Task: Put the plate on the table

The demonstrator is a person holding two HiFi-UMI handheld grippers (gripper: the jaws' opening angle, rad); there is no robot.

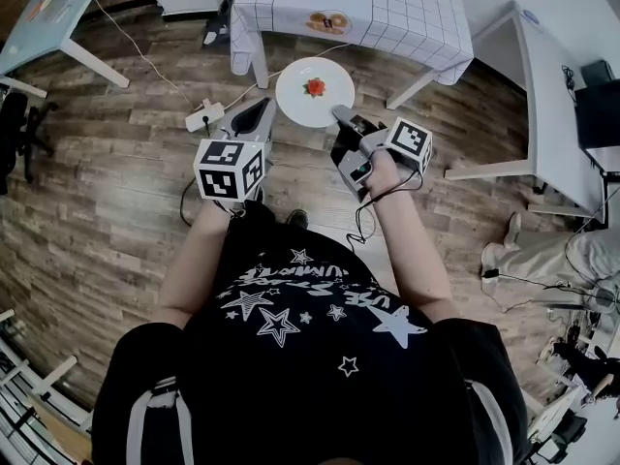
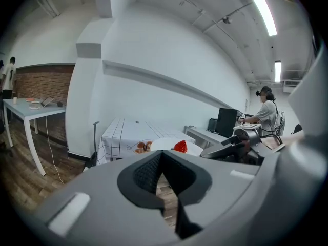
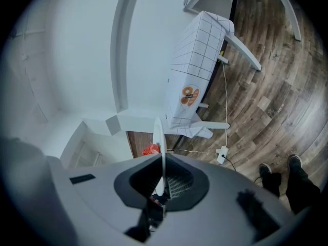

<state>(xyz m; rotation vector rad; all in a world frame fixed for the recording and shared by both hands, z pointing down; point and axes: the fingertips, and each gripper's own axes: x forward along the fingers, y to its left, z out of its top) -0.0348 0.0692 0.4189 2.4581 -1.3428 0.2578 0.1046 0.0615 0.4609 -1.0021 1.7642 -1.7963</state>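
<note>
A white plate with a red strawberry-like piece on it hangs level above the wood floor, in front of the table under a white gridded cloth. My right gripper is shut on the plate's right rim. In the right gripper view the plate stands edge-on between the jaws of that gripper, the red piece to its left. My left gripper sits just left of the plate, shut and holding nothing. Past this gripper in its own view lie the plate and the table.
A power strip with its cable lies on the floor left of the plate. A white desk stands at the right and a pale table at the far left. A person sits at a desk with a monitor.
</note>
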